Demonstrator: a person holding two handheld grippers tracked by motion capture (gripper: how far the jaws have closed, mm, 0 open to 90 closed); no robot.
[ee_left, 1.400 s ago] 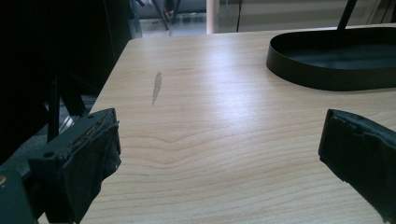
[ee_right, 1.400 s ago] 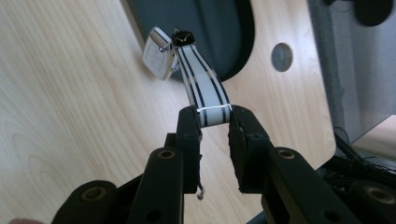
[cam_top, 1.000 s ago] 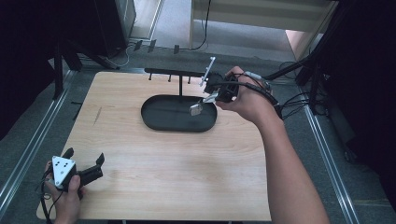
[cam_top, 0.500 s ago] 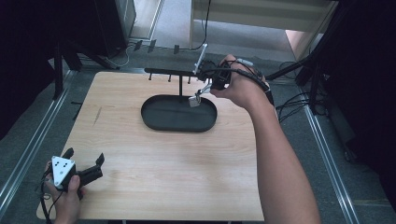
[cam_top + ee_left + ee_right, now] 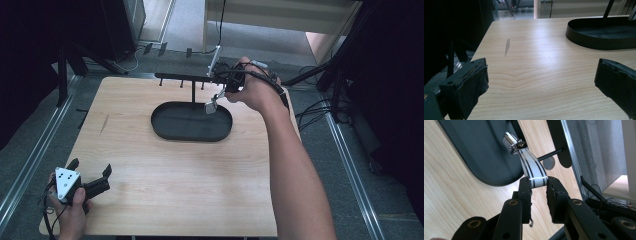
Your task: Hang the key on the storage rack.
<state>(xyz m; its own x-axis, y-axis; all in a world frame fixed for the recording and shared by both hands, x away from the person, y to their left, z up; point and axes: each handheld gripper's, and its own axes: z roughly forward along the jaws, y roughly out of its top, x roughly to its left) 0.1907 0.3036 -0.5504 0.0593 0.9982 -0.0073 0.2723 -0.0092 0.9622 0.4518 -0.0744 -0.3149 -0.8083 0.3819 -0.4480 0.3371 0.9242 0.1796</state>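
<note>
While the left gripper (image 5: 92, 181) idles open on the table (image 5: 175, 175), the right gripper (image 5: 537, 185) clamps a striped utensil handle (image 5: 532, 168); next, probably hooking it onto the rack (image 5: 192, 80) above the black tray (image 5: 192, 136).

The near half of the worktop (image 5: 190, 190) lies bare, giving open passage between the left gripper (image 5: 92, 182) at the near left corner and the black oval tray (image 5: 192, 122). The tray, its upright post (image 5: 193, 92) and the horizontal hanging bar (image 5: 182, 77) with pegs block the far middle. The right gripper (image 5: 222, 90) and forearm (image 5: 295, 170) occupy the right side.
</note>
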